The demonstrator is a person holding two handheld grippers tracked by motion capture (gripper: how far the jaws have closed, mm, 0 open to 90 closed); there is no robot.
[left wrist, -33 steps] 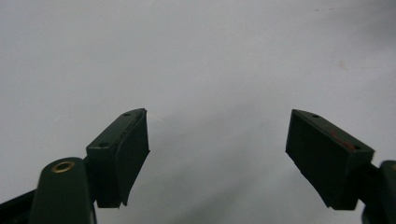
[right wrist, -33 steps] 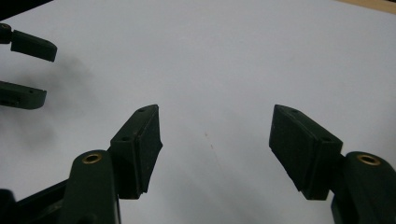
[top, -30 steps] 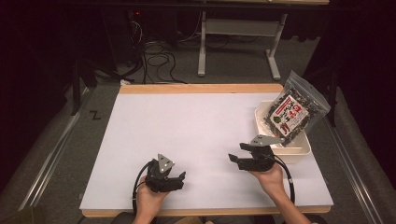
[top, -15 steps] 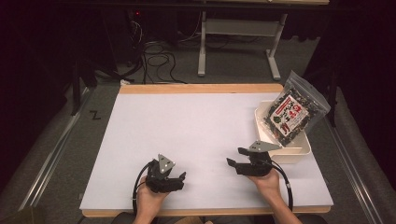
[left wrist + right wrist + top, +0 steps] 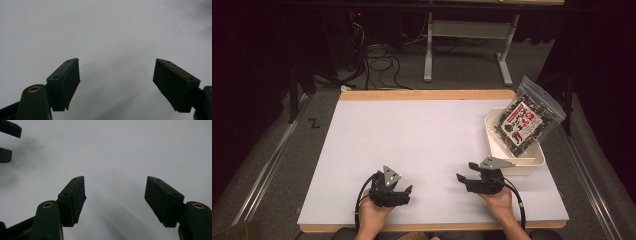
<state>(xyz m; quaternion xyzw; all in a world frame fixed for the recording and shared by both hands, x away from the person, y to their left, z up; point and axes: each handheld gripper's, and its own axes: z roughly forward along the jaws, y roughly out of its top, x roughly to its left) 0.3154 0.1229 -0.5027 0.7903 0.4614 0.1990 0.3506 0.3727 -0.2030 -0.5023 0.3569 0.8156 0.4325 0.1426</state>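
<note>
Left tool (image 5: 404, 191) low over the white table (image 5: 422, 140), jaws wide apart with nothing between. Right tool (image 5: 463, 179) the same, jaws spread and empty, pointing toward the left one. Snack bag (image 5: 526, 122) leaning in the white bin (image 5: 532, 161), just beside the right tool, at its outer side.

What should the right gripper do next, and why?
Probably swing the right gripper toward the snack bag leaning in the white bin: its jaws stand open and empty, pointing left, away from the bag.
</note>
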